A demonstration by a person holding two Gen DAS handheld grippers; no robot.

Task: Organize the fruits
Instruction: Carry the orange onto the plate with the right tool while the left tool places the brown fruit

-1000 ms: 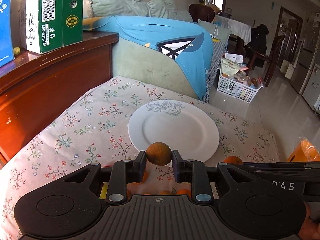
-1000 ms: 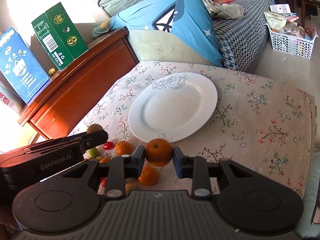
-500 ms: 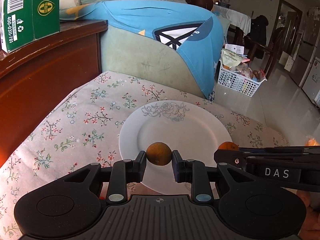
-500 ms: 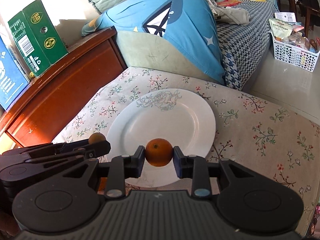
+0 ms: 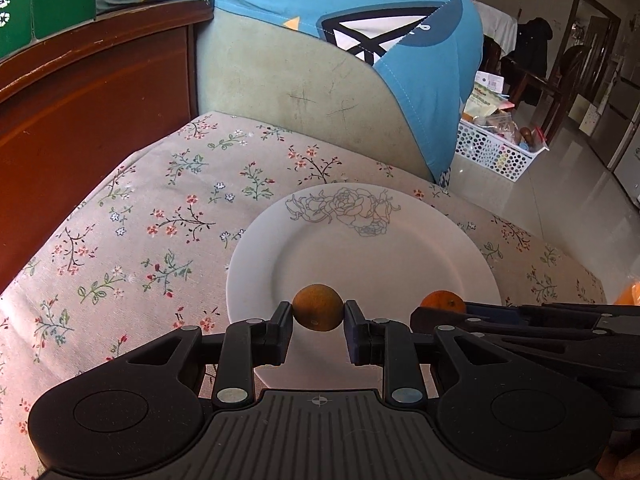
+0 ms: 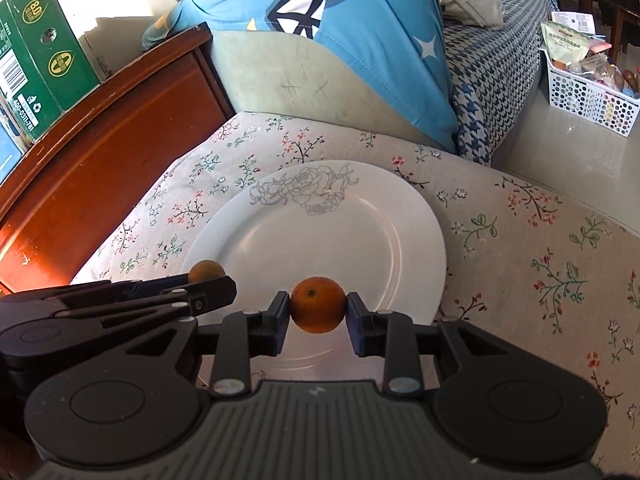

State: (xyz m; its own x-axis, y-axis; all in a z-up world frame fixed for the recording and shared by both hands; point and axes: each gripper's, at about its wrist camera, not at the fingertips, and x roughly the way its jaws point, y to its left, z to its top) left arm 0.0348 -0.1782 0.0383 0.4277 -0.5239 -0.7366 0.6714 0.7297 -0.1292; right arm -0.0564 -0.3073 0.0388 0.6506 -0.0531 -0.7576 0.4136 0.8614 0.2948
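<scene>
A white plate [image 5: 360, 248] with a grey rose print lies on the floral cloth; it also shows in the right wrist view [image 6: 320, 236]. My left gripper [image 5: 318, 308] is shut on a dull brownish-orange fruit [image 5: 318, 307] and holds it above the plate's near part. My right gripper [image 6: 318, 305] is shut on a bright orange [image 6: 318, 304], also above the plate's near part. The right gripper with its orange [image 5: 442, 302] shows at the right of the left wrist view. The left gripper with its fruit [image 6: 206, 271] shows at the left of the right wrist view.
A wooden cabinet [image 5: 80, 112] with a green box [image 6: 44, 52] stands at the left. A sofa end with a blue cover [image 5: 360, 52] rises behind the cloth. A white basket [image 6: 588, 92] of goods sits on the floor at the right.
Both grippers have moved forward with their fruits, from in front of the plate to over its near part. The loose fruits at the cloth's near edge have dropped out of view.
</scene>
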